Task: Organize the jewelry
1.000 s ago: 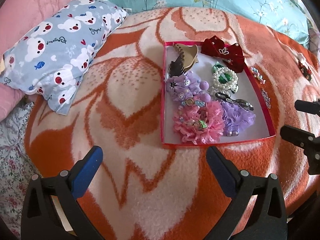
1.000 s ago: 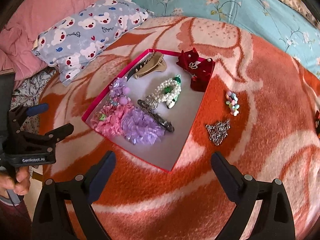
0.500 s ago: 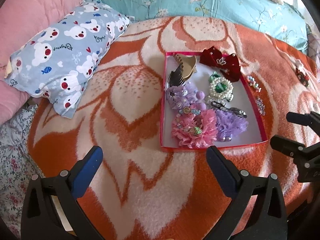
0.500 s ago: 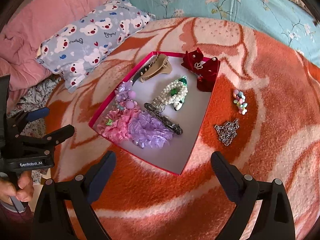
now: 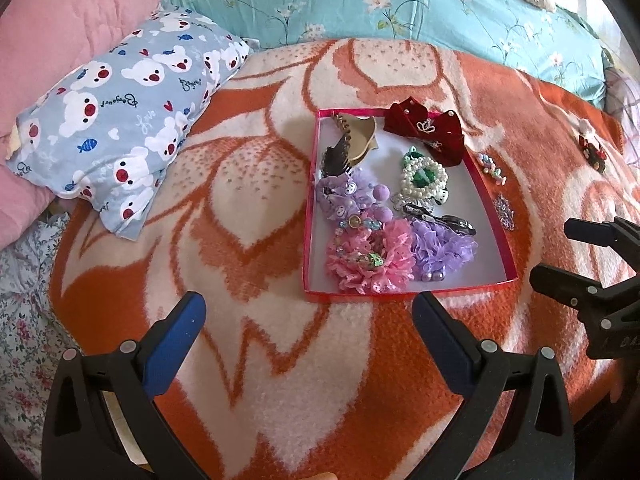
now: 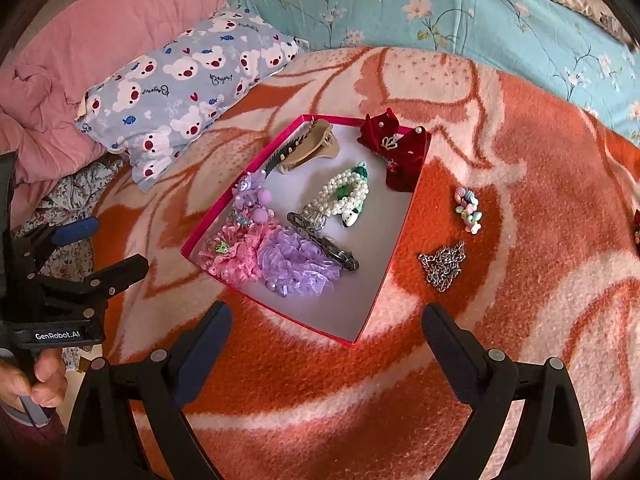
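A shallow red tray (image 5: 496, 232) (image 6: 394, 236) lies on the orange and cream blanket. It holds a pearl bracelet (image 6: 346, 194), a tan claw clip (image 6: 310, 150), pink (image 5: 370, 258) and purple (image 6: 298, 262) scrunchies, a dark barrette (image 6: 324, 244); a red velvet bow (image 6: 394, 148) rests on its far corner. A silver chain (image 6: 442, 266) and a pastel bead piece (image 6: 469, 210) lie on the blanket right of the tray. My left gripper (image 5: 306, 328) and right gripper (image 6: 326, 336) are open and empty, held back from the tray's near edge.
A blue bear-print pillow (image 5: 120, 116) lies left of the tray, with a pink quilt (image 6: 80, 64) behind it. A turquoise floral pillow (image 5: 380, 4) runs along the back. A small red hair clip (image 5: 594, 152) sits at the blanket's far right. The bed edge drops off at left.
Both grippers have pulled back and up from the tray, so the tray looks smaller and farther. Both stay open and empty. Nothing on the blanket has moved.
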